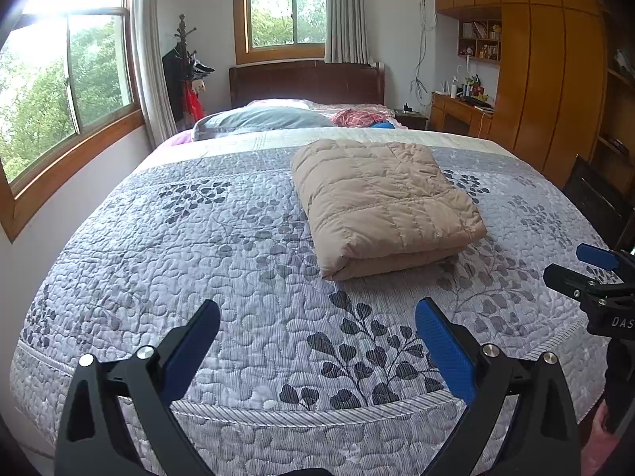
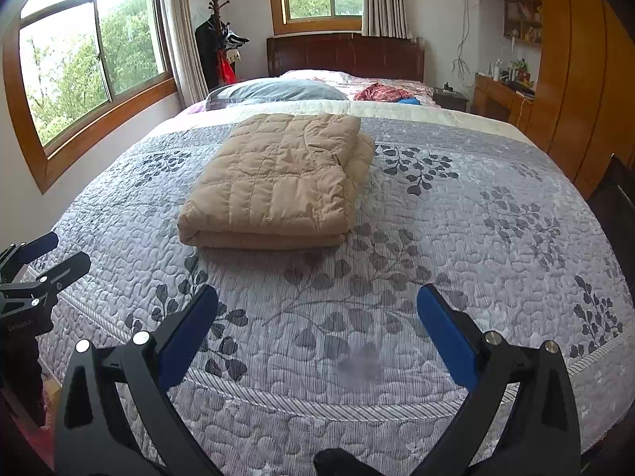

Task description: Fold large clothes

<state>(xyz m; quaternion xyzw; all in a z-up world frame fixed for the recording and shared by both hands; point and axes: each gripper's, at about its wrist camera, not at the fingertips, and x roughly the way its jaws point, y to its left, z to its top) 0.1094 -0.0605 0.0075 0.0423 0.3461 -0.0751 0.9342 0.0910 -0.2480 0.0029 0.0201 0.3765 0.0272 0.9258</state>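
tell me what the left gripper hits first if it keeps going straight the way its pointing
Probably the leaf-print bedspread: the open left gripper aims across bare quilt, with the folded tan jacket lying further on and slightly right. Depth is hard to judge through the fisheye.

White letters "DAS" stand on the black body of the right gripper (image 1: pixel 583 267), cut off by the picture's edge; on the left gripper (image 2: pixel 53 252), below its jaws, a small white print is too blurred to read.
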